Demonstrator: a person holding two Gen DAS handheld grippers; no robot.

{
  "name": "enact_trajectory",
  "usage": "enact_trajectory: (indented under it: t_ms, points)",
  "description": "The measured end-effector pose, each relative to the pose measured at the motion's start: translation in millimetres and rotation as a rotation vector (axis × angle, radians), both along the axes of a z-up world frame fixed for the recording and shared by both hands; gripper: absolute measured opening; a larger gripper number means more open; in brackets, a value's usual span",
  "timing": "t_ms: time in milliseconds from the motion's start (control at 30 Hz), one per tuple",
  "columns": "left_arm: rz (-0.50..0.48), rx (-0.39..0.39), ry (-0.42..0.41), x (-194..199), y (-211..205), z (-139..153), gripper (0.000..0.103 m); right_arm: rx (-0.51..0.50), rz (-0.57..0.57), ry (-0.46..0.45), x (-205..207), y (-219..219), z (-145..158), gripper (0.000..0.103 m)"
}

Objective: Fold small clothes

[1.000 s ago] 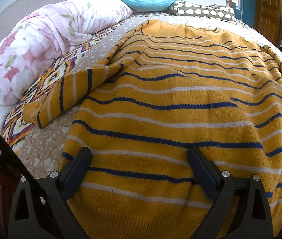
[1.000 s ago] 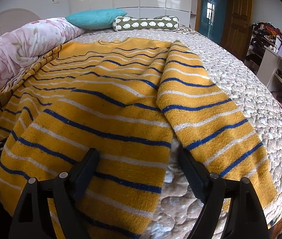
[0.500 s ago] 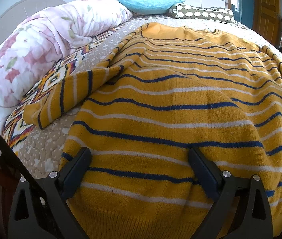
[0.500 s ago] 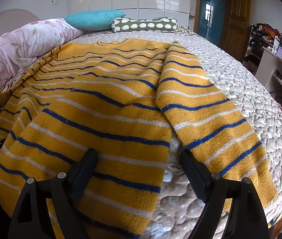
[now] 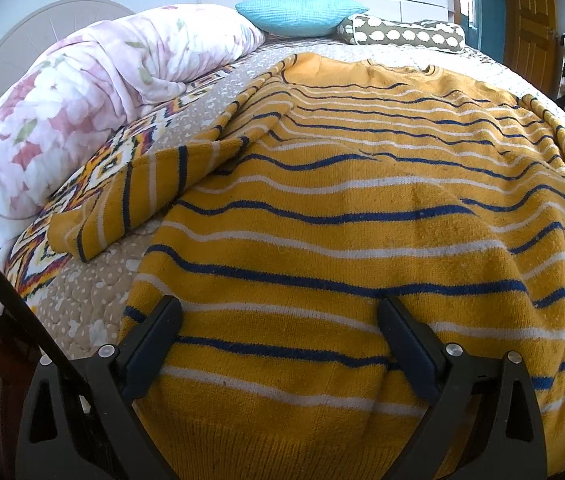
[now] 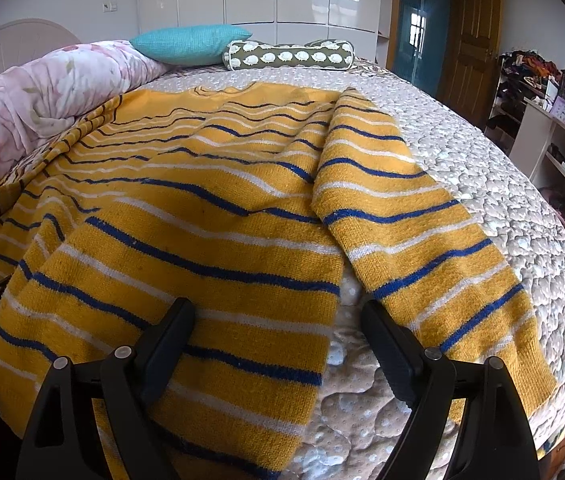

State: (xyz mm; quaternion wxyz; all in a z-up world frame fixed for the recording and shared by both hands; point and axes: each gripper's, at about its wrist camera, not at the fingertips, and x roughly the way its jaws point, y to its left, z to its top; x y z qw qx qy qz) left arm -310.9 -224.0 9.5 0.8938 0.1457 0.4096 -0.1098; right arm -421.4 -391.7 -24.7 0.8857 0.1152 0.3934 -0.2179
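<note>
A yellow sweater (image 5: 362, 216) with blue and white stripes lies spread flat across the quilted bed (image 6: 502, 184), filling the centre of both frames. The left gripper (image 5: 278, 320) and right gripper (image 6: 278, 320) hover over its hem at the bottom edge, fingers wide apart, gripping nothing.

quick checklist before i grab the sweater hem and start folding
1. Left hand-held gripper open over the hem: ok.
2. Right hand-held gripper open at the sweater's bottom corner: ok.
3. Yellow striped sweater spread flat on the bed: ok, a few ripples.
4. Sleeve on the floral duvet side straight: not ok, bent sideways.
5. Other sleeve straight beside the body: ok.
6. Pads gripping fabric: not ok, nothing pinched yet.
</note>
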Motion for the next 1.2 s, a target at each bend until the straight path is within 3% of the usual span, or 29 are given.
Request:
enact_trajectory:
  t_ms: [300, 467, 600, 733, 867, 933, 967, 1000, 1033, 1067, 1200]
  points:
    - [-0.008, 0.009, 0.011, 1, 0, 2, 0.099, -0.009, 0.009, -0.009, -1, 2, 0, 0.089]
    - [-0.056, -0.008, 0.06, 4, 16, 21, 0.097, -0.011, 0.006, -0.014, -2, 3, 0, 0.089]
    - [-0.043, -0.06, -0.03, 7, 62, 53, 0.097, -0.011, 0.006, -0.015, -2, 3, -1, 0.089]
    - [-0.016, -0.001, -0.116, 40, 107, 67, 0.097, -0.016, 0.001, -0.016, -2, 3, -1, 0.091]
    - [-0.098, 0.055, -0.057, 84, 126, 47, 0.096, -0.022, -0.006, -0.019, -1, 3, -2, 0.092]
    - [-0.133, 0.112, -0.019, 99, 124, 30, 0.075, -0.026, -0.009, -0.019, 0, 3, -2, 0.093]
    - [-0.132, 0.113, 0.007, 106, 124, 24, 0.043, -0.027, -0.01, -0.019, 0, 3, -3, 0.093]
    - [-0.115, 0.073, 0.049, 116, 127, 21, 0.025, -0.027, -0.009, -0.019, 0, 3, -3, 0.093]
    - [-0.067, -0.019, 0.089, 126, 137, 23, 0.021, -0.027, -0.008, -0.019, 0, 3, -3, 0.093]
    - [-0.017, -0.061, 0.093, 133, 145, 29, 0.015, -0.027, -0.006, -0.019, 0, 3, -3, 0.093]
    - [0.229, -0.059, -0.011, 163, 184, 59, 0.015, -0.029, 0.0, -0.015, 1, 0, -3, 0.094]
